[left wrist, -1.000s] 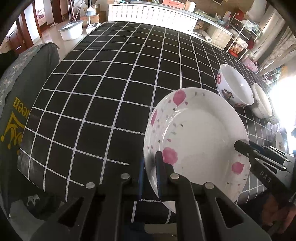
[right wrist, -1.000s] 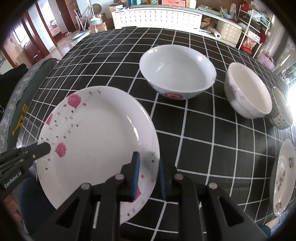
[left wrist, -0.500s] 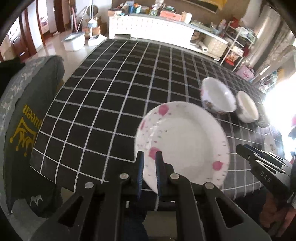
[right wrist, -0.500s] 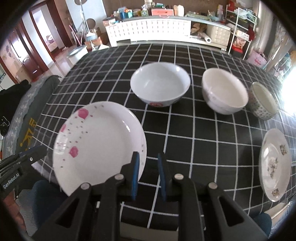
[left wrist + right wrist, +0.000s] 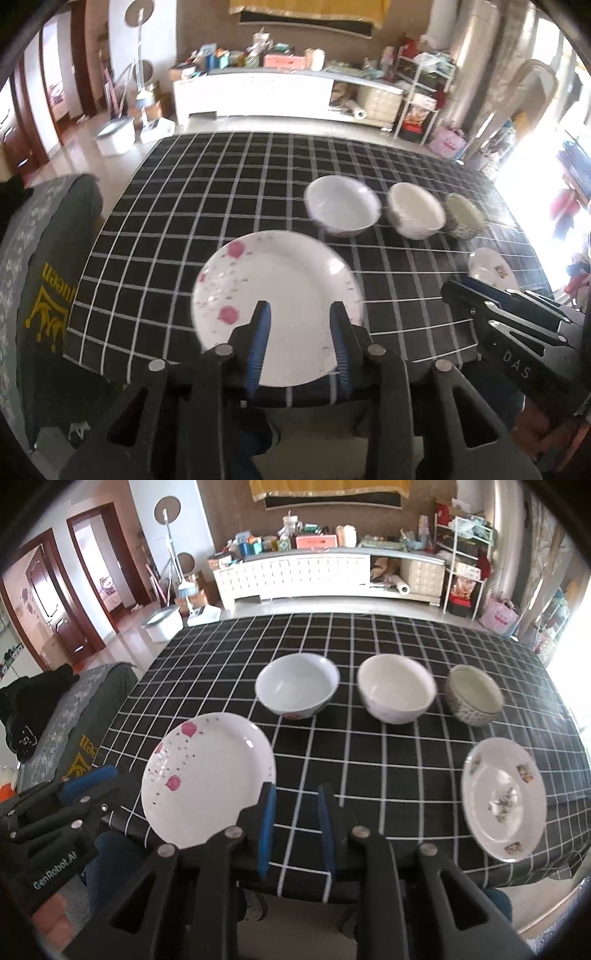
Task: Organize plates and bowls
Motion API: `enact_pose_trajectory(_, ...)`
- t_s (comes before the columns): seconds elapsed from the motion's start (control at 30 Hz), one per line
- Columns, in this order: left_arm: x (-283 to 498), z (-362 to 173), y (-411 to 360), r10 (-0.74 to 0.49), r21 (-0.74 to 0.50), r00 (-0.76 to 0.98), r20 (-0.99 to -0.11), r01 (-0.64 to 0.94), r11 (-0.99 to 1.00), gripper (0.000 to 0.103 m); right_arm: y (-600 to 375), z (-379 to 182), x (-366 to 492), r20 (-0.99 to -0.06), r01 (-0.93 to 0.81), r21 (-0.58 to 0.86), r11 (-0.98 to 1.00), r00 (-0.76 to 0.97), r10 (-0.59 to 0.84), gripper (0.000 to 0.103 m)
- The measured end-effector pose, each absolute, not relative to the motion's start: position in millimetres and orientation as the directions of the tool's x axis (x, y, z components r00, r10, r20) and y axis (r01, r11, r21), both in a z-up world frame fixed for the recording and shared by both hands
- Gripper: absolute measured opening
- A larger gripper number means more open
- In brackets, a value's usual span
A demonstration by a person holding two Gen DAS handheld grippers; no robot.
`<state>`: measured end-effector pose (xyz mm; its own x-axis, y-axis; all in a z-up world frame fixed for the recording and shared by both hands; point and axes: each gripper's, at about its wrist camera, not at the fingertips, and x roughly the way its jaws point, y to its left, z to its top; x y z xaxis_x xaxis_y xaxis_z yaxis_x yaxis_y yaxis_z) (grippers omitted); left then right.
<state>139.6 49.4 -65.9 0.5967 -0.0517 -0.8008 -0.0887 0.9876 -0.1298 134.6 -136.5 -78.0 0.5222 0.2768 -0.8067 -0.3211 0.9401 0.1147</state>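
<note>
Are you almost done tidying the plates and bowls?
Not yet. The big pink-flowered plate lies flat near the table's front edge. Both grippers, left and right, have just been opening and hold nothing, pulled clear of it. Three bowls sit in a row, unstacked, and the small plate lies apart on the right. Nothing is stacked.

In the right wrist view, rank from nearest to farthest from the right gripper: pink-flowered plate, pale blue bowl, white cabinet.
1. pink-flowered plate, just left of the right gripper.
2. pale blue bowl, mid-table, ahead.
3. white cabinet, against the far wall.
</note>
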Motion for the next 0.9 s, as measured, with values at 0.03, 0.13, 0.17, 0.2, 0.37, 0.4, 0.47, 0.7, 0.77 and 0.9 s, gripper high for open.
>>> enact_pose_trajectory(0.03,138.6,-64.8,45.1,-0.057,-0.129,0.602,-0.796,-0.078,0.989,0.030,-140.2,-76.8,133.3,-0.805,-0.316,0.116,0.942,0.526,0.275,0.028)
enact_pose_trajectory(0.13,140.1,-61.3,27.9,-0.068,-0.124,0.593,-0.802,-0.055,0.991,0.042,-155.9,-72.4,130.3,-0.798,-0.297,0.120,0.947,0.539,0.270,0.028)
enact_pose_trajectory(0.17,141.5,-60.5,22.3,-0.079,-0.134,0.590,-0.803,-0.049,0.990,0.043,-161.0,-71.4,129.9,-0.796,-0.292,0.121,0.949,0.542,0.268,0.028)
enact_pose_trajectory(0.2,142.5,-59.6,17.7,-0.090,-0.142,0.590,-0.803,-0.043,0.989,0.043,-166.3,-70.2,129.7,-0.795,-0.287,0.123,0.950,0.545,0.267,0.028)
enact_pose_trajectory(0.37,147.7,-54.6,-11.3,-0.124,-0.148,0.593,-0.796,0.008,0.989,0.043,-194.0,-66.3,129.1,-0.786,-0.263,0.134,0.955,0.559,0.264,0.028)
enact_pose_trajectory(0.4,150.2,-55.2,-17.1,-0.136,-0.152,0.590,-0.796,0.022,0.988,0.043,-199.8,-65.8,129.7,-0.783,-0.257,0.139,0.956,0.563,0.265,0.028)
enact_pose_trajectory(0.47,155.7,-56.6,-27.5,-0.134,-0.143,0.575,-0.807,0.029,0.989,0.043,-210.3,-65.9,129.2,-0.780,-0.243,0.148,0.959,0.568,0.265,0.029)
enact_pose_trajectory(0.7,169.5,-60.0,-66.8,-0.115,-0.092,0.552,-0.826,0.068,0.993,0.043,-246.4,-69.6,132.5,-0.782,-0.223,0.159,0.962,0.566,0.260,0.036)
enact_pose_trajectory(0.77,173.1,-60.0,-81.0,-0.119,-0.087,0.548,-0.828,0.084,0.993,0.043,-259.0,-71.4,134.9,-0.785,-0.214,0.155,0.964,0.565,0.252,0.037)
enact_pose_trajectory(0.9,183.0,-63.7,-105.3,-0.128,-0.087,0.530,-0.838,0.102,0.991,0.043,-287.6,-73.1,139.8,-0.784,-0.186,0.157,0.970,0.574,0.237,0.038)
